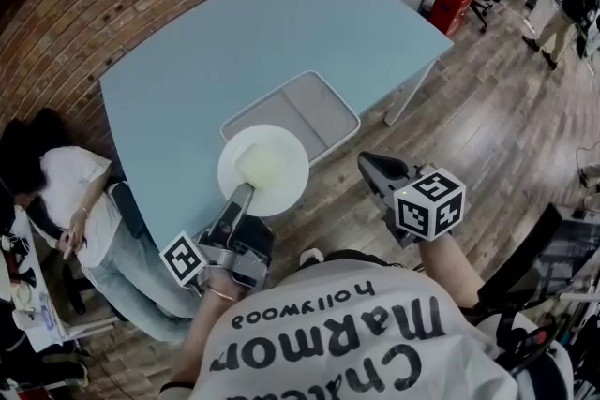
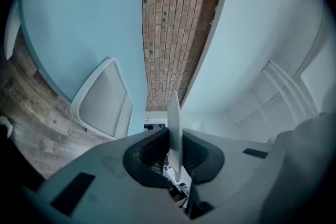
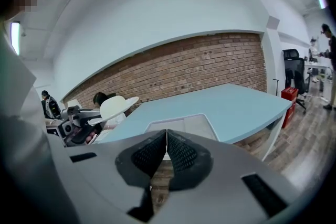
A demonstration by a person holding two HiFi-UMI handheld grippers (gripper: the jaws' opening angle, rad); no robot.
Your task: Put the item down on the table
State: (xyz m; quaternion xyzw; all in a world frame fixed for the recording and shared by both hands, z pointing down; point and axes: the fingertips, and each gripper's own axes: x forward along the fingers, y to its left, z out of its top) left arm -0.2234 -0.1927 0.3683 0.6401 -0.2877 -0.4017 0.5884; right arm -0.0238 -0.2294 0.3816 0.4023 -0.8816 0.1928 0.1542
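While the white plate (image 1: 263, 169) hangs in the air over the near edge of the light-blue table (image 1: 281, 23), the left gripper (image 1: 241, 194) has its jaws clamped on the plate's near rim and holds it roughly level. In the left gripper view the plate shows edge-on, pinched between the two dark pads (image 2: 152, 153). A shallow grey tray (image 1: 319, 108) lies on the table below the plate's far side, its near corner hidden by the plate. The right gripper view shows the plate raised clear of both tray and table. The right gripper (image 1: 372, 166) hovers off to the right over the wooden floor (image 1: 469, 126), jaws pressed together with nothing between them. A seated person in a white shirt (image 1: 75, 201) is at the table's left side, and a red crate (image 1: 453, 5) stands beyond the far corner
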